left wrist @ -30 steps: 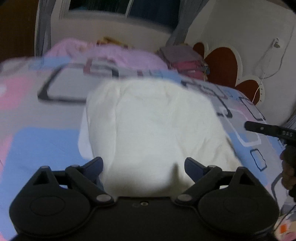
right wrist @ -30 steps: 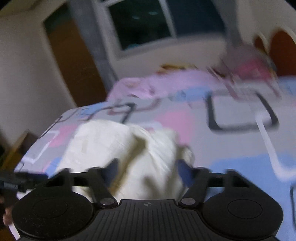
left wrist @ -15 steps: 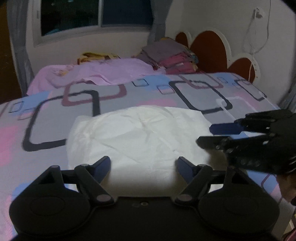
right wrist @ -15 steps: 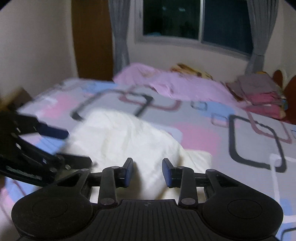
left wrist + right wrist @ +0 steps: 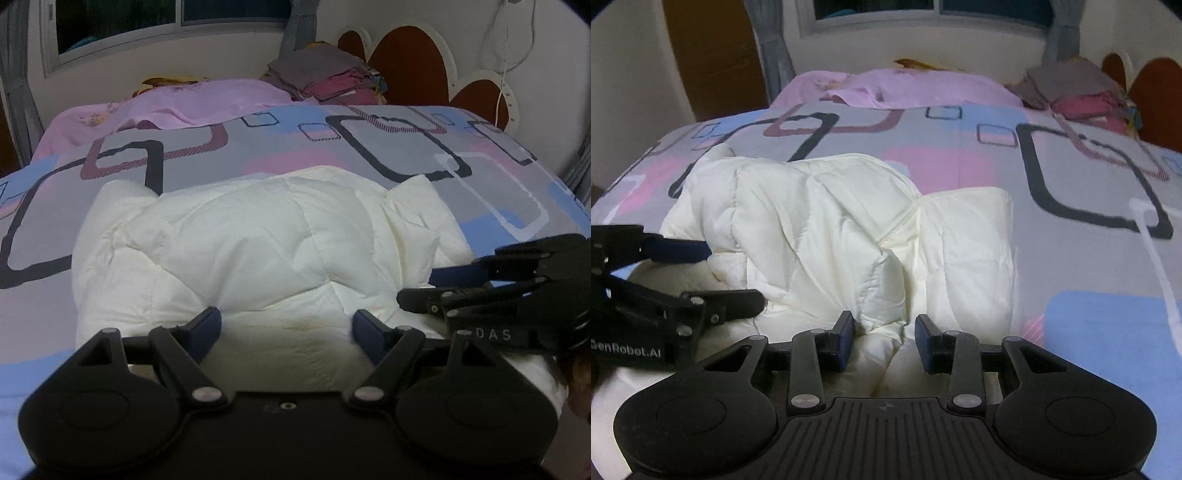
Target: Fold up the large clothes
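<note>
Both grippers lowered onto white padded garment (image 5: 258, 251); jaws parted, gripping nothing; near hem hidden.

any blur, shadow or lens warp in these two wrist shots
Left wrist view: sharp, with a dark shadow on the puffy white quilted garment by the left gripper; bed edges bow. Right wrist view: slightly soft at the right edge, shadow between the right gripper fingers.

Puffy white jacket (image 5: 258, 251) was bunched up right ahead of both grippers, so near bed edge was pretty much blocked. Right gripper (image 5: 421, 288) was crowded in beside left gripper (image 5: 286, 325). Bedspread (image 5: 258, 147) past jacket was left open. Far side was taken up by pink blanket (image 5: 192, 99) and folded clothes stack (image 5: 328, 77).
</note>
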